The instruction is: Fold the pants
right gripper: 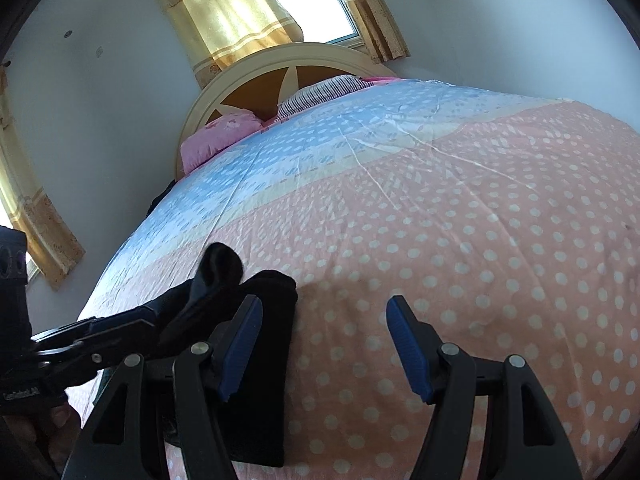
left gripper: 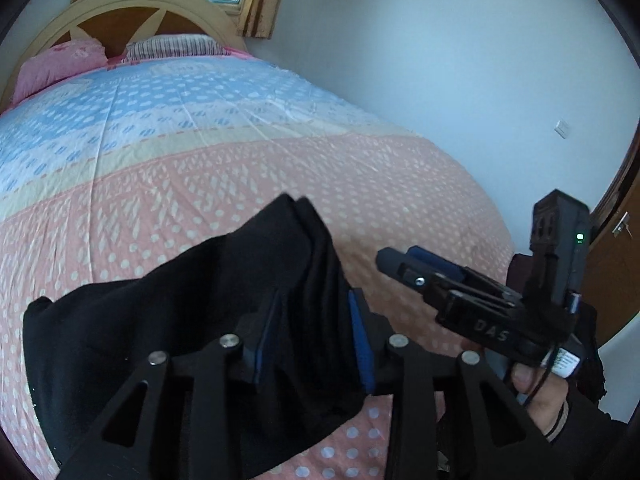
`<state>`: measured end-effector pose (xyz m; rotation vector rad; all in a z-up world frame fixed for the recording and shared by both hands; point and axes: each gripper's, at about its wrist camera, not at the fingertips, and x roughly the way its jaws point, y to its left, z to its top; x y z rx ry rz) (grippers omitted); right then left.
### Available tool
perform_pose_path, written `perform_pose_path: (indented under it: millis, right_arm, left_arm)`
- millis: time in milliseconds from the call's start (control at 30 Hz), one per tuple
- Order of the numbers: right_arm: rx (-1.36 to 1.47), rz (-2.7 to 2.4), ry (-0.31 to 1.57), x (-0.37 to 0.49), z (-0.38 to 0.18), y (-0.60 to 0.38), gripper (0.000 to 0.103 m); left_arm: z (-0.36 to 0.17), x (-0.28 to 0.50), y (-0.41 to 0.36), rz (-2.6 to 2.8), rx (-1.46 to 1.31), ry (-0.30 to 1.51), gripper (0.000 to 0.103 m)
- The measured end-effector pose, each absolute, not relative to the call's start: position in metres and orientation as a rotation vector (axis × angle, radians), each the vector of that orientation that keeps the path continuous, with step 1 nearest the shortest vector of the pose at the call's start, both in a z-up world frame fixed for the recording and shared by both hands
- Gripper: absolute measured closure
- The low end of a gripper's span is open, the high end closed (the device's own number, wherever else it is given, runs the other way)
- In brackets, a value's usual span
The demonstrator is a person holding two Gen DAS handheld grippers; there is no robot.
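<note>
Bed (right gripper: 480, 240): black pants (left gripper: 160, 320) between left tongs (left gripper: 316, 340), maybe gripped; rt tongs (right gripper: 324, 344) empty.

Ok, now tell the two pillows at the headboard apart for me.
The pink pillow is pink with a faint flower print; the striped pillow is white with thin dark stripes. The pink pillow sits at a corner of the bed; the striped pillow lies beside it, nearer the middle. Both rest at the head of the bed against the headboard.
</note>
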<state>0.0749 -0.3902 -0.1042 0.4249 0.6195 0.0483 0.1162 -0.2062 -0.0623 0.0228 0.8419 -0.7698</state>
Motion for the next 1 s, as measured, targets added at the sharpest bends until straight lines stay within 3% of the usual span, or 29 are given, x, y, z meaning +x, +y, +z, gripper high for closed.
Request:
perform_pose_path:
  millis: [133, 233, 367, 400, 433, 533, 867, 900, 933, 1000]
  right_arm:
    - [0.44, 0.098, 0.577, 0.068, -0.093, -0.387, 0.035]
    - [0.42, 0.198, 0.548, 0.061, -0.08, -0.368, 0.029]
    - [0.282, 0.293, 0.622, 0.062, -0.076, -0.326, 0.031]
    - [0.247, 0.267, 0.651, 0.063, -0.079, -0.319, 0.048]
    - [0.227, 0.243, 0.685, 0.065, -0.084, -0.315, 0.074]
    - [0.221, 0.224, 0.751, 0.067, -0.097, -0.319, 0.09]
    - [0.313, 0.199, 0.841, 0.071, -0.12, -0.349, 0.091]
    - [0.341, 0.217, 0.83, 0.07, -0.117, -0.353, 0.086]
    - [0.34, 0.207, 0.817, 0.069, -0.113, -0.354, 0.072]
    - [0.288, 0.141, 0.75, 0.066, -0.098, -0.351, 0.06]
  left_arm:
    - [-0.049, 0.106, -0.182, -0.711, 0.041, 0.75, 0.036]
    - [-0.051, 0.104, -0.155, -0.6, 0.073, 0.683, 0.023]
    - [-0.071, 0.114, -0.12, -0.446, 0.115, 0.686, 0.019]
    - [-0.077, 0.119, -0.111, -0.414, 0.11, 0.7, 0.019]
    - [-0.082, 0.121, -0.104, -0.394, 0.101, 0.712, 0.019]
    - [-0.095, 0.128, -0.089, -0.365, 0.052, 0.75, 0.019]
    - [-0.123, 0.133, -0.083, -0.337, 0.062, 0.777, 0.013]
    - [-0.125, 0.133, -0.082, -0.334, 0.066, 0.783, 0.013]
    - [-0.126, 0.133, -0.082, -0.334, 0.065, 0.783, 0.013]
    - [-0.127, 0.132, -0.08, -0.334, 0.06, 0.779, 0.012]
